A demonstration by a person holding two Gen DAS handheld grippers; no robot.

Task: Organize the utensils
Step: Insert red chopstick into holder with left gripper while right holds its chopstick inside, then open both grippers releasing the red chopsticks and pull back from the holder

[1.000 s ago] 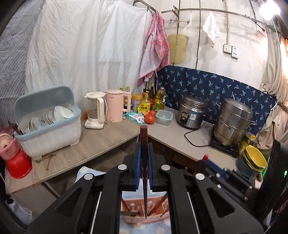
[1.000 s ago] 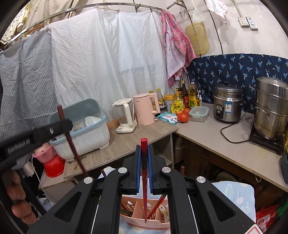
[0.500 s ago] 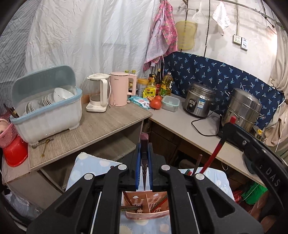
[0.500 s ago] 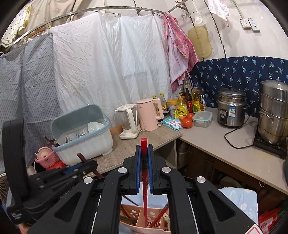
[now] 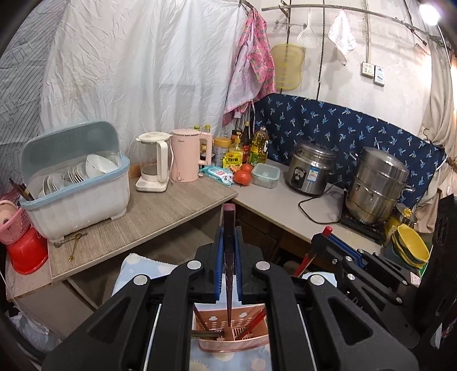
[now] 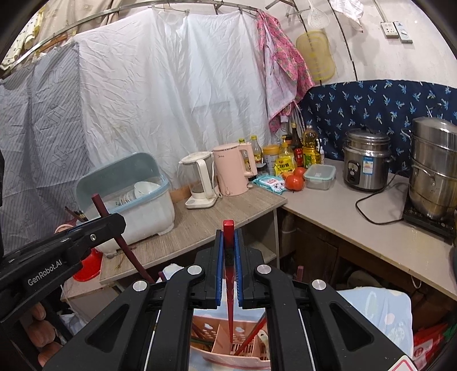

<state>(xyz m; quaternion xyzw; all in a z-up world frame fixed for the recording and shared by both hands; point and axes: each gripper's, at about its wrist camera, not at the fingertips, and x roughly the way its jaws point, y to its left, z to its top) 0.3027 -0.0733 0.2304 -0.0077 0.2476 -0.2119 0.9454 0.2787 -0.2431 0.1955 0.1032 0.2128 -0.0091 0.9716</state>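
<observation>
Both views are evenly and fairly brightly lit by warm indoor light. In the left wrist view a lamp (image 5: 427, 12) at the upper right burns out to pure white and casts a glow on the wall beside it. The white sheet (image 5: 137, 71) reflects light softly, without glare. Shadows under the desk (image 6: 200, 219) are deep. Fisheye distortion bends straight lines strongly, and the corners fall to black. Focus is sharp throughout, with no motion blur.
</observation>
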